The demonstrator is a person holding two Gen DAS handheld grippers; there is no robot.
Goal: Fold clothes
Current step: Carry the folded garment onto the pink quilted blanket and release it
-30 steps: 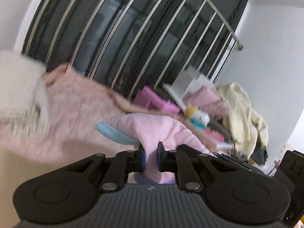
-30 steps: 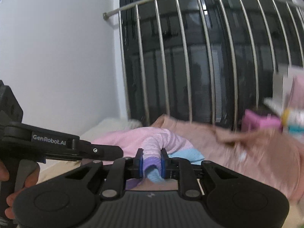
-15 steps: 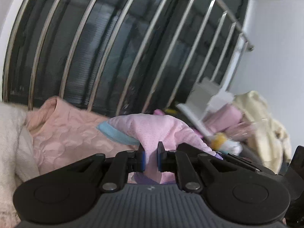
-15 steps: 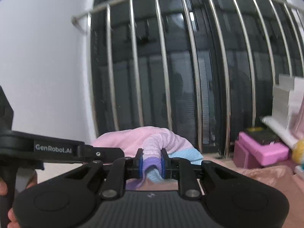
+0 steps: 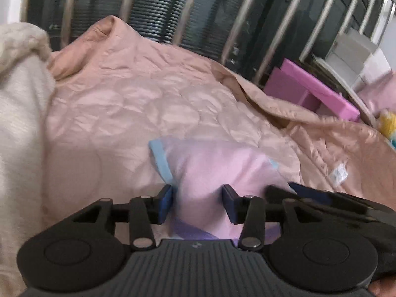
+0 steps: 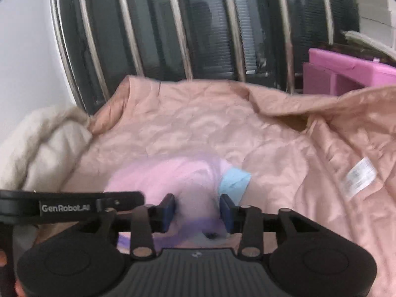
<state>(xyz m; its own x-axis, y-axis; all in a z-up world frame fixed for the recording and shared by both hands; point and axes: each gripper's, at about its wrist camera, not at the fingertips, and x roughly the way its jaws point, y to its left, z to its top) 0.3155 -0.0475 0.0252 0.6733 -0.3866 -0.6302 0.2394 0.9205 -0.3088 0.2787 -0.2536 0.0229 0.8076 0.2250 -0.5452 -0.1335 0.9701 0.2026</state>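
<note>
the pink garment (image 5: 212, 170) is laid on the quilt (image 5: 138, 99) between the spread fingers of the left gripper (image 5: 197, 204) and right gripper (image 6: 197, 211), so a release is judged, and next a fresh edge must be gripped.

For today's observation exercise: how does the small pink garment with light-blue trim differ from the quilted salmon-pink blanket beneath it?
The small pink garment with light-blue trim is far smaller than the quilted salmon-pink blanket, which spreads across most of both views. The garment looks plain pink with blue edging; the blanket is shiny and stitched in rounded shapes. The garment sits between the open left gripper and right gripper; the blanket lies ungripped. Both are pink fabric.
</note>
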